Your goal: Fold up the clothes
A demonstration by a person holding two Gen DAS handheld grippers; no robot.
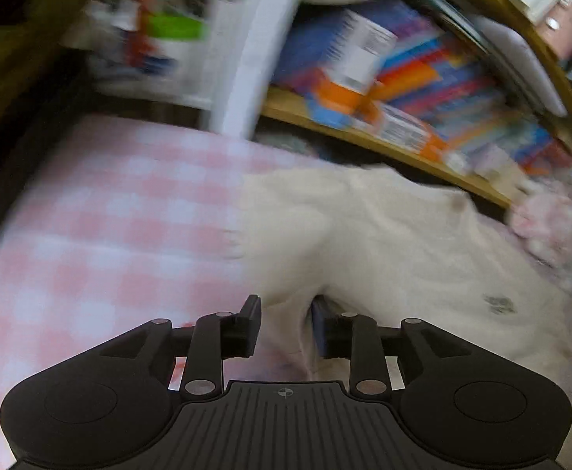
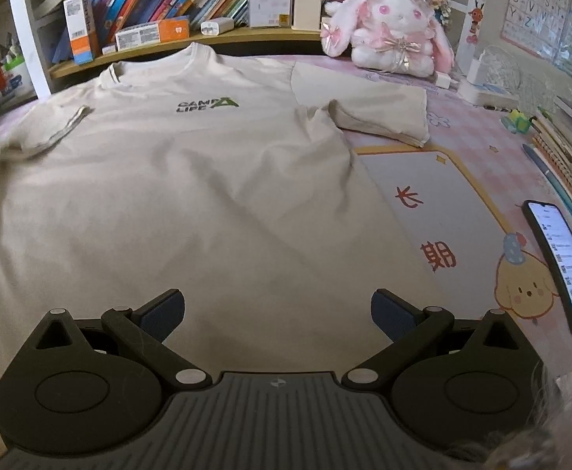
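The beige T-shirt [image 2: 192, 180] lies spread across the pink checked tabletop [image 1: 101, 211], filling the frame's centre, the right gripper [image 2: 278, 309] gaping wide above its hem while the left gripper [image 1: 286, 325] pinches a fold of its fabric.

Black hand-held gripper [image 2: 277, 311] bodies, ribbed grey base, silver pivot pins, dark blue finger pads [image 2: 164, 315].

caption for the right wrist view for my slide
Open right gripper over a beige T-shirt spread on the pink desk mat.
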